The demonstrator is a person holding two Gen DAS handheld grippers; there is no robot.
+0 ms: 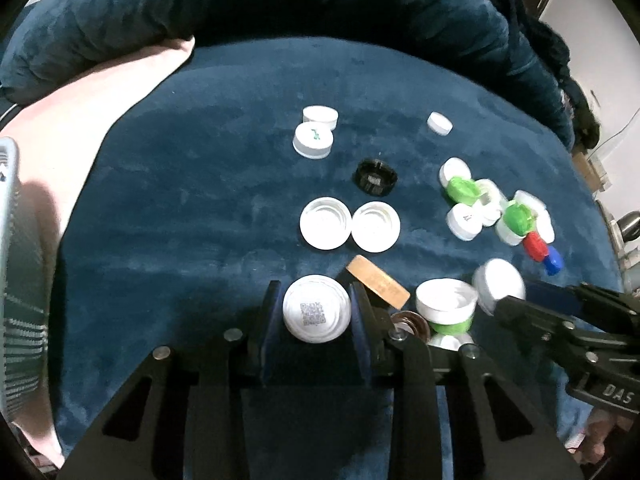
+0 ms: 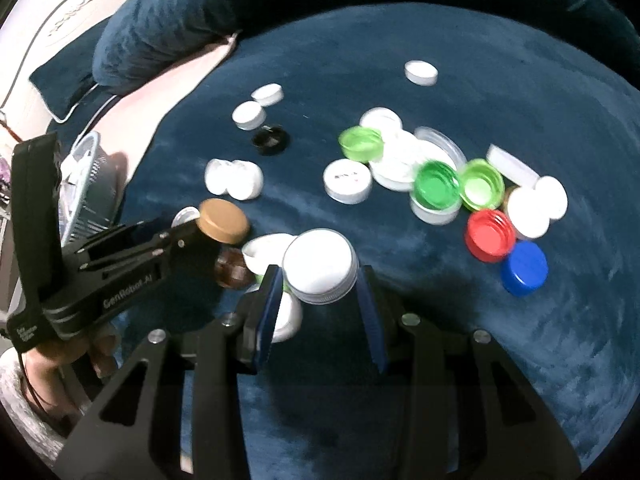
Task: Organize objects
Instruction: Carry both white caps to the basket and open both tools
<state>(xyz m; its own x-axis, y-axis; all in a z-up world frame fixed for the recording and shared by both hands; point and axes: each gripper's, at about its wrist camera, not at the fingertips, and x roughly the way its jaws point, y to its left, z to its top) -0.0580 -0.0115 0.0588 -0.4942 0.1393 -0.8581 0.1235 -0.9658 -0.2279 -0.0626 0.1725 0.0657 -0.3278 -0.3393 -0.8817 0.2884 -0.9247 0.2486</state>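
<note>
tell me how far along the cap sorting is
Early on. Some white caps already sit in pairs, like the two upturned ones. In hand: the left gripper is shut on a white QR-code cap, the right gripper on a white metal-rimmed lid. Left: the mixed pile of green, red and blue caps.

Blue velvet surface (image 1: 180, 208): left half bare, open passage up to the pink cloth (image 1: 80, 120) and basket (image 1: 16, 260) at its edge. Centre: two upturned white caps (image 1: 350, 226) touching, black ring (image 1: 376, 178) behind them, two more white caps (image 1: 316, 132) farther back. Right side crowded: heap of green, white, red and blue caps (image 2: 460, 184). Between the left tongs (image 1: 316, 312) and right tongs (image 2: 320, 280), a tan lid (image 1: 378, 280) and a brown cap (image 2: 234, 268) block the gap. Dark cushion (image 1: 280, 4) walls the far edge.
</note>
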